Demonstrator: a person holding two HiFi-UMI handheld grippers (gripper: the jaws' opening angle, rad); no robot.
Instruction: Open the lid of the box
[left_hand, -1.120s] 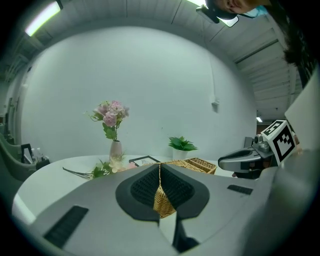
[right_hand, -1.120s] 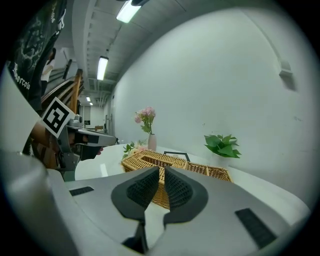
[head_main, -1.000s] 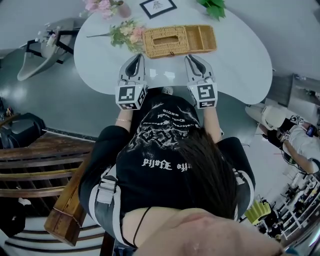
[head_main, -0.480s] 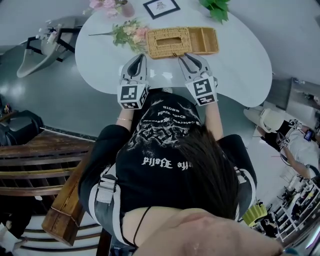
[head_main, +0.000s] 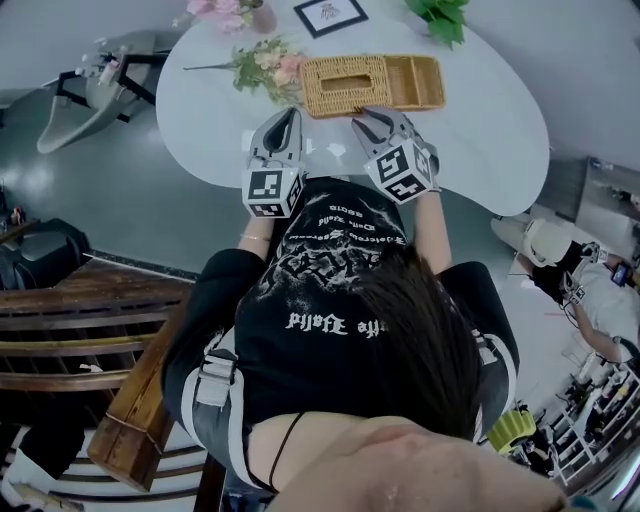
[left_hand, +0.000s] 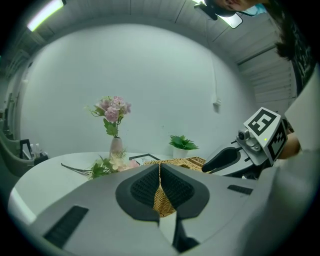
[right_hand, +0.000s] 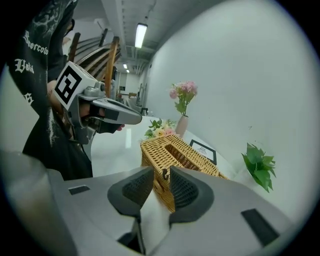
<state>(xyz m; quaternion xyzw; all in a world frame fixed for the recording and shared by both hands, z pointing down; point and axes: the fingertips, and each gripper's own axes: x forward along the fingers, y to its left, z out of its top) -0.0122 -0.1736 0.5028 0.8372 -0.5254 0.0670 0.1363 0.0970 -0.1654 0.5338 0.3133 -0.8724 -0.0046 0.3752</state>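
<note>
On the white surface (head_main: 480, 130), the far left holds a vase of pink flowers (head_main: 225, 12), and a loose spray of flowers (head_main: 262, 68) lies just beside the left end of the wicker box (head_main: 370, 82). The left gripper (head_main: 286, 113) rests low over the surface near the box's front left part. In its own view its jaws are pressed together at the tips with nothing between them, and only a sliver of wicker shows beyond the narrow slit below. A framed picture (head_main: 329, 14) lies behind the box. The box sits near the far edge of the surface, long side toward the person. Its lid (head_main: 340, 80), with an oval slot, lies flat and closed over the left portion, and an open compartment shows at the right end. The right gripper (head_main: 366, 114) is angled in toward the middle of the box's front wall, its tips right at the wicker. In its own view the jaws stand slightly apart, and a small dark latch (right_hand: 164, 174) on the box front sits in the gap between the pads. Whether the pads touch the latch cannot be told. A green plant (head_main: 440, 18) stands at the far right, behind the box's open end.
</note>
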